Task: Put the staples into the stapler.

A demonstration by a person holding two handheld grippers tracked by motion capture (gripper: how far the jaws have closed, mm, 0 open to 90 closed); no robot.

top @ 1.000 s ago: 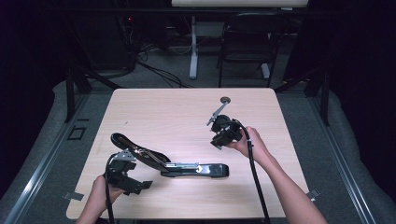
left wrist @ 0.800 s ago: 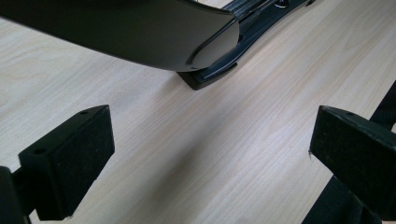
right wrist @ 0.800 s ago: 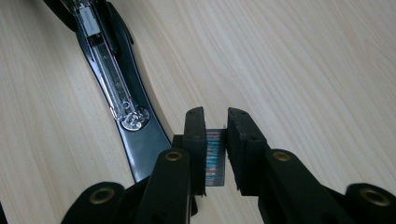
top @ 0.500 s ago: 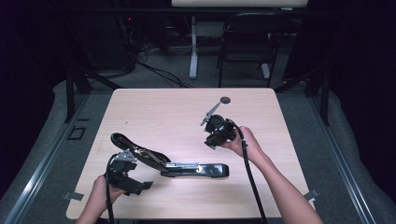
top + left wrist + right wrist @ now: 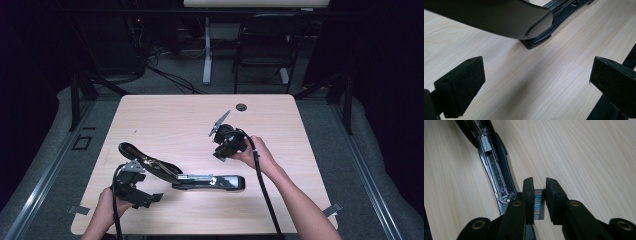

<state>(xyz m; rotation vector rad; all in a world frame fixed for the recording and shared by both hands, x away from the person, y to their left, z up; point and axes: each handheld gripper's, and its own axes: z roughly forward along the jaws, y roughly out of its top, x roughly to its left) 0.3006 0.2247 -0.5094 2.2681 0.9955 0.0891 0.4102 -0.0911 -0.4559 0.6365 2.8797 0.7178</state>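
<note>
The strip of staples sits pinched between my right gripper's pads, held just above the table beside the front end of the opened stapler; the magazine channel lies bare, ready to take it; over the last second I've carried that gripper from near the table's far edge in toward the stapler, so loading looks like the next step; my left gripper hasn't budged, jaws wide apart on nothing, the stapler's raised lid just ahead of them.
</note>
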